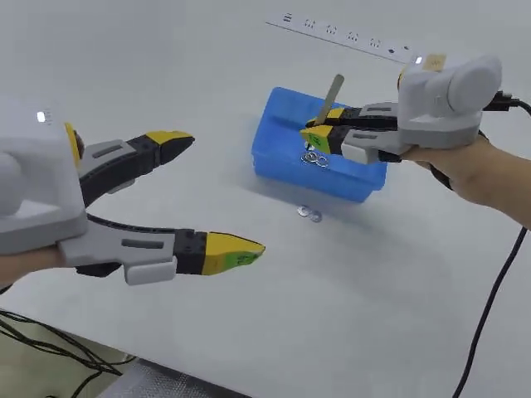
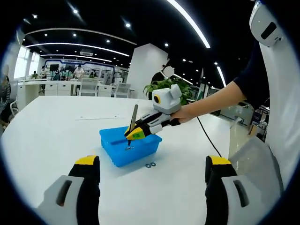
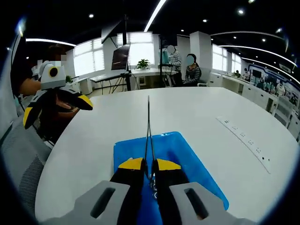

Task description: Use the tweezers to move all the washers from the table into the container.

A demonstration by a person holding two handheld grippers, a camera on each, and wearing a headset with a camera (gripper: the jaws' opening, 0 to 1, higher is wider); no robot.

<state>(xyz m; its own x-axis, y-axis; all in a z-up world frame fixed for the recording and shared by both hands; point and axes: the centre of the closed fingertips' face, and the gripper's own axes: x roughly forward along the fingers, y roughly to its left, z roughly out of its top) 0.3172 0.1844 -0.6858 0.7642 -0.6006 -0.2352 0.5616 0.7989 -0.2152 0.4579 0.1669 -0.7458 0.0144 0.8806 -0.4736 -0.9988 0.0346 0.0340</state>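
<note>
My right gripper hangs over the blue container, shut on metal tweezers that stick up and back from its jaws. Their lower end points down at a few washers lying inside the container. Two washers lie on the white table just in front of it. In the right gripper view the jaws are pressed together on the tweezers above the container. My left gripper is open at the left, holding nothing; its view shows the container, the table washers and the right gripper.
A white power strip lies at the table's far edge, also seen as the power strip. A black cable trails from the right gripper over the table. More cables hang below the near edge. Office desks and people are far behind.
</note>
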